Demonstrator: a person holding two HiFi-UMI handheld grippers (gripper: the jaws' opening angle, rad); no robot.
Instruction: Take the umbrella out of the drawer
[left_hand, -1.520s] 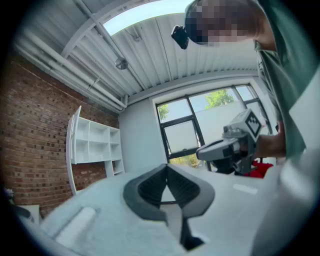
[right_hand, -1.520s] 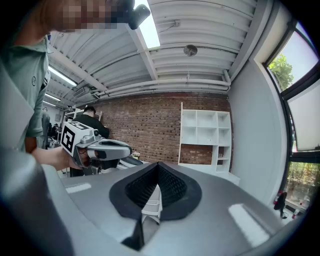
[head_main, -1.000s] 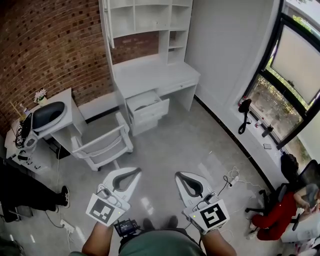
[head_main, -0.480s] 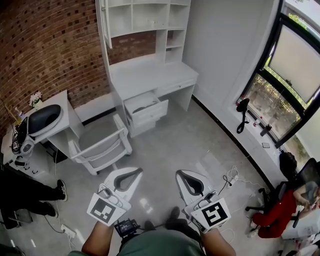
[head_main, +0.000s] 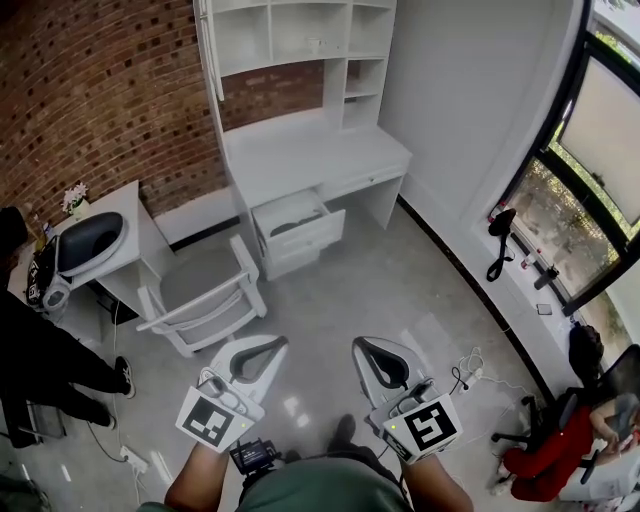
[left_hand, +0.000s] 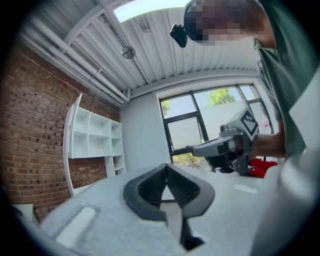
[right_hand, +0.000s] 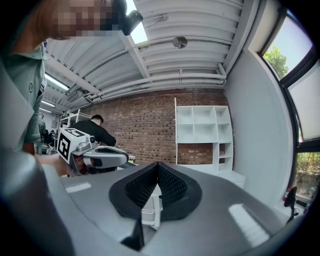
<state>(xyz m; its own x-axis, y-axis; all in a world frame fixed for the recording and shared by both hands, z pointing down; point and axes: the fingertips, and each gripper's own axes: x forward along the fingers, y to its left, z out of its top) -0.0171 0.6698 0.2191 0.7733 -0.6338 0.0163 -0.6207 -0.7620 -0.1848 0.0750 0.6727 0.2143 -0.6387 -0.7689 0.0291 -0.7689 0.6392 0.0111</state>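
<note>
Rough red brick (head_main: 90, 90) backs a smooth white desk (head_main: 300, 150) whose boxy drawer (head_main: 300, 235) stands open mid-frame; the umbrella cannot be made out inside. Lower down, the left gripper (head_main: 272, 345) and right gripper (head_main: 362, 350) show ribbed jaws closed together, empty.

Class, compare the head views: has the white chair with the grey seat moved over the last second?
No. The white chair with the grey seat still sits just left of the open white desk drawer.
</note>
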